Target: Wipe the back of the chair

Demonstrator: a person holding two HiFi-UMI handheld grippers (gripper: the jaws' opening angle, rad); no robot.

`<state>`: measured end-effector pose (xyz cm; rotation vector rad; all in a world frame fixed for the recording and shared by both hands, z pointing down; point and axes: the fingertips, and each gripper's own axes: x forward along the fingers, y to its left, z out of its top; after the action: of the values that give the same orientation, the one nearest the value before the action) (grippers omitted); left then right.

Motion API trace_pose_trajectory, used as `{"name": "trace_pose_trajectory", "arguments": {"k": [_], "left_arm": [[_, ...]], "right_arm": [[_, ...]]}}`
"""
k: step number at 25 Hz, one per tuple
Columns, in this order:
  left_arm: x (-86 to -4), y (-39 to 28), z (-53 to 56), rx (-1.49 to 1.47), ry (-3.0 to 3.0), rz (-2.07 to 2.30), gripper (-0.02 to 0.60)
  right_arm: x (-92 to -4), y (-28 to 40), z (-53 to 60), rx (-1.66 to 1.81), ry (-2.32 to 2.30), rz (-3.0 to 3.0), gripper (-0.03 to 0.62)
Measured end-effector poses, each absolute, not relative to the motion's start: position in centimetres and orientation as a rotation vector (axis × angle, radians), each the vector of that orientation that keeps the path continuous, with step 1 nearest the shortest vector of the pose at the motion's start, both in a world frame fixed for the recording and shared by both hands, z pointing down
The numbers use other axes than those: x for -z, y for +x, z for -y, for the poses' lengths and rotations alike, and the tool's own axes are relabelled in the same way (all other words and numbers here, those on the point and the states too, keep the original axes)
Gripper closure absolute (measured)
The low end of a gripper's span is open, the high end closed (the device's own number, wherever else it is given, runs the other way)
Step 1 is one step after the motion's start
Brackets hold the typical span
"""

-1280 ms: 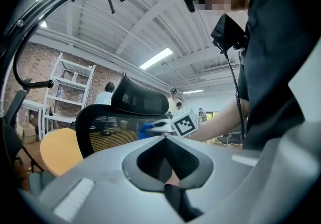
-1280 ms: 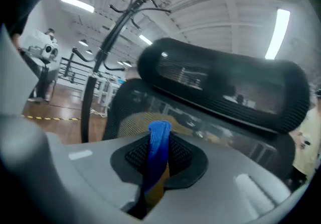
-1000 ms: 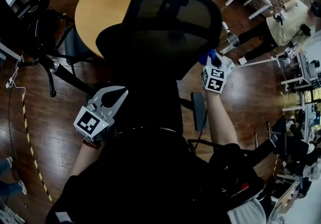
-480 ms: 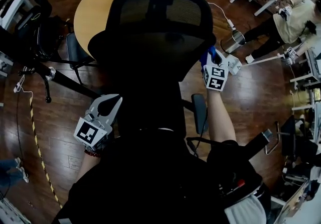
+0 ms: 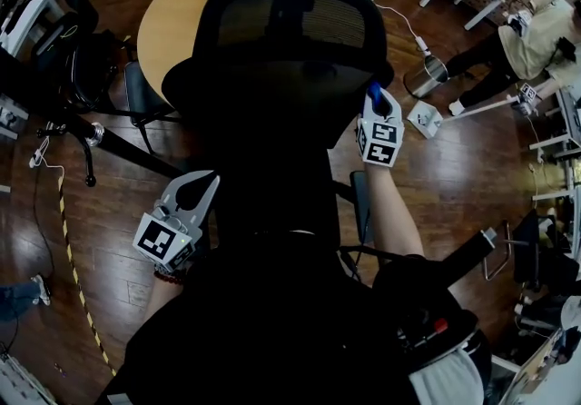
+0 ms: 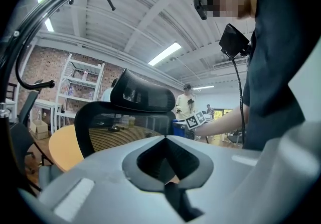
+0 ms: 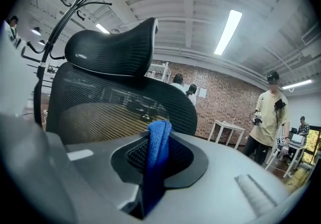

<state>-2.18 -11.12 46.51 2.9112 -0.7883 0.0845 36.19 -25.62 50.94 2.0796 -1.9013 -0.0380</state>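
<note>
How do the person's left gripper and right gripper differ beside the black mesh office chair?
The right gripper is shut on a blue cloth; the left gripper is shut on nothing. The right gripper is up at the black mesh chair back, by its edge; the left gripper sits lower, on its other side. Both are grey with marker cubes.

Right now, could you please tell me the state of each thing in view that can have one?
chair, upright, mesh back toward both grippers.
right gripper, shut on the blue cloth, raised at the chair back's right edge.
blue cloth, folded, pinched in the right gripper.
left gripper, shut, empty, held low, off the chair back.
</note>
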Motion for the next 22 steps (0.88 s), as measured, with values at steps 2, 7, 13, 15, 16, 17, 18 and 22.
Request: {"name": "trace_pose_trajectory", "arguments": {"k": [2,7,13,15,16,17,18,22], "left_arm": [[-46.4,-2.0,11.1,-0.090,2.920,0.767,0.575],[-46.7,-3.2,11.6,-0.075,2.903,0.751,0.575],[-47.7,-5.8,12.8,-0.066,2.857,0.779,0.575],[-47.7,-6.0,12.9,-0.072,2.865,0.777,0.575],[-47.7,-5.8,12.8,-0.072,2.875,0.767,0.575],[-47.6,-5.4,12.8,-0.070,2.884,0.753,0.575],[-47.6,-5.2,12.6,-0.067,2.890,0.737,0.575],[-48.0,-5.3,12.5,-0.057,2.895,0.699,0.575]], "right_arm": [[-50.9,36.1,25.7,0.024,2.106,1.894,0.557],[-50.7,35.5,26.0,0.006,2.159,1.849,0.557],[-50.6,30.9,27.2,0.029,2.069,1.919,0.557],[-50.6,29.3,27.5,0.029,2.044,1.945,0.557],[-50.5,29.0,27.5,0.030,2.043,1.951,0.557],[-50.4,28.7,27.5,0.032,2.046,1.953,0.557],[-50.3,28.5,27.5,0.032,2.050,1.955,0.557],[-50.1,26.0,27.9,0.048,2.036,1.990,0.557]]}}
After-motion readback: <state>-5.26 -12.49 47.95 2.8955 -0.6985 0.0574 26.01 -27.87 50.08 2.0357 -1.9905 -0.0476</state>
